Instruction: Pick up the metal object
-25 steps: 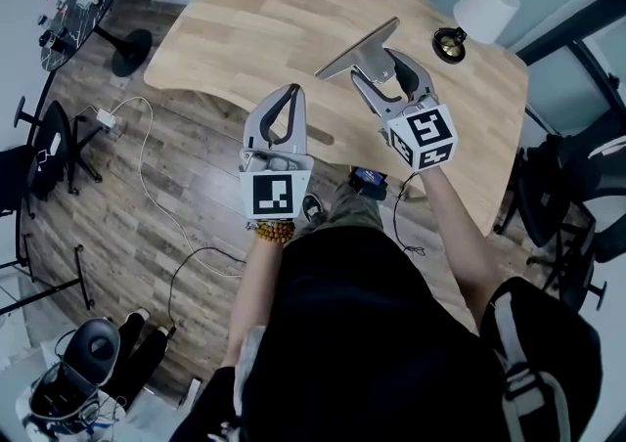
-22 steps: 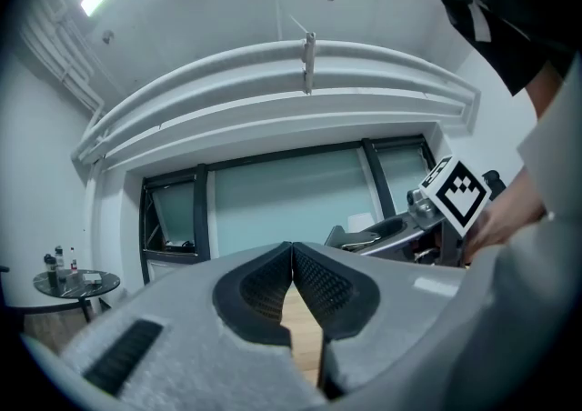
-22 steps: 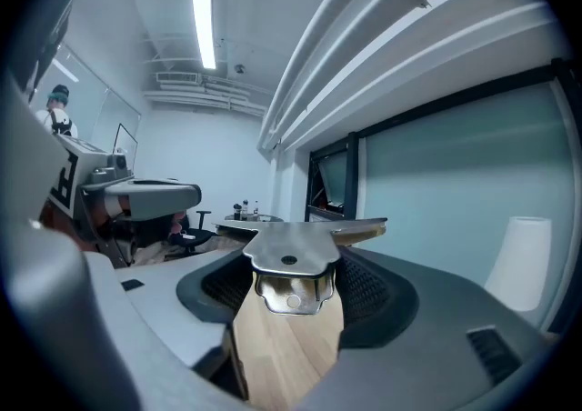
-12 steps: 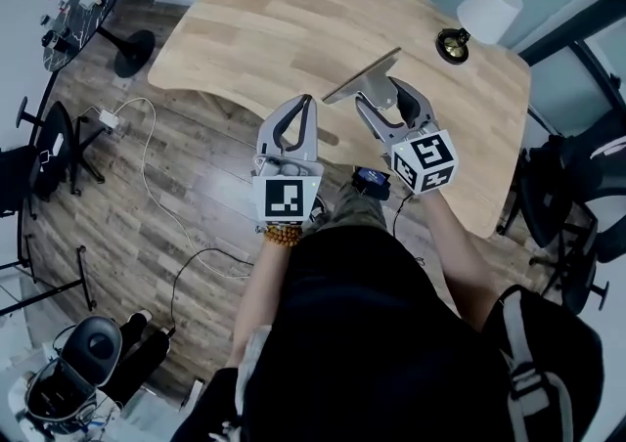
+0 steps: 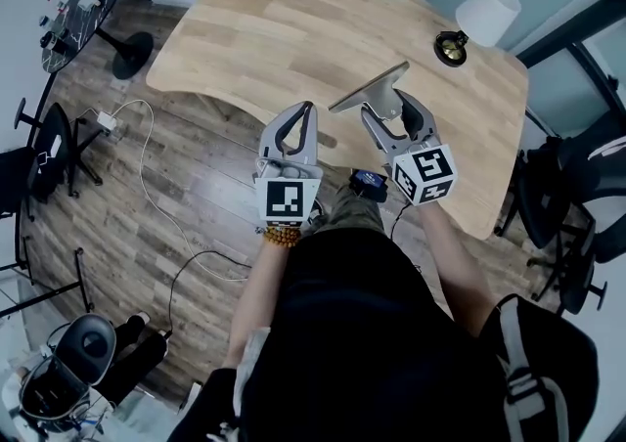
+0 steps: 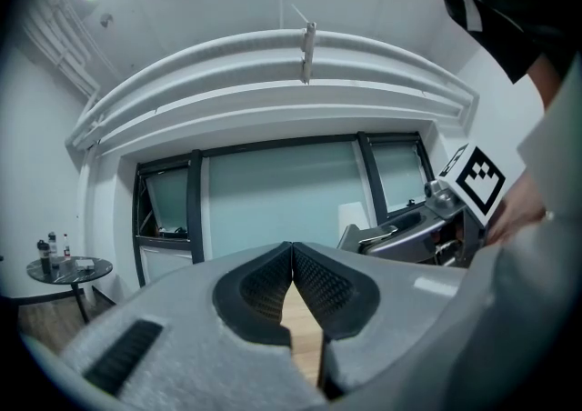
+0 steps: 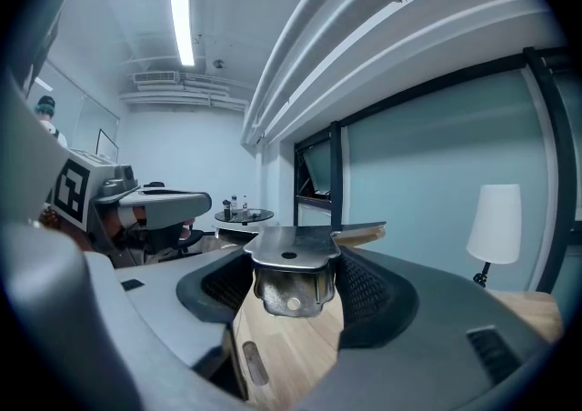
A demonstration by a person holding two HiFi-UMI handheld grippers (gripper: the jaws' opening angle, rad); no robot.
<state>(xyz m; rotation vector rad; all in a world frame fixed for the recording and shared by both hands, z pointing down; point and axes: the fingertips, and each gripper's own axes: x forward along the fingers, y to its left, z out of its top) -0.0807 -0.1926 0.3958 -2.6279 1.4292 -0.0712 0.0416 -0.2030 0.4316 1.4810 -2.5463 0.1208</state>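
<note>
The wooden table (image 5: 274, 29) fills the upper half of the head view, with a white lamp (image 5: 486, 10) at its 2 o'clock corner, well apart from the work. The left gripper (image 6: 292, 264) hangs over the table's near edge at 9 o'clock of the other, its jaws pressed together on nothing. It has no part in this step and is best left where it is. The right gripper (image 7: 293, 289) is clamped on the metal object (image 5: 370, 91), a flat plate with a shiny folded bracket under it. The ribbed pads (image 7: 367, 289) squeeze the bracket from both sides, and the plate lies across the top of the jaws, reaching away toward 11 o'clock. The object is in that grip above the near part of the table and appears to be clear of the wood, though contact at its far end cannot be ruled out. Since the hold is at one end, the long plate will likely try to pivot down. A firm squeeze, a level wrist and a slow, straight rise should serve best, with no swing toward 9 o'clock, where the idle tool sits.
</note>
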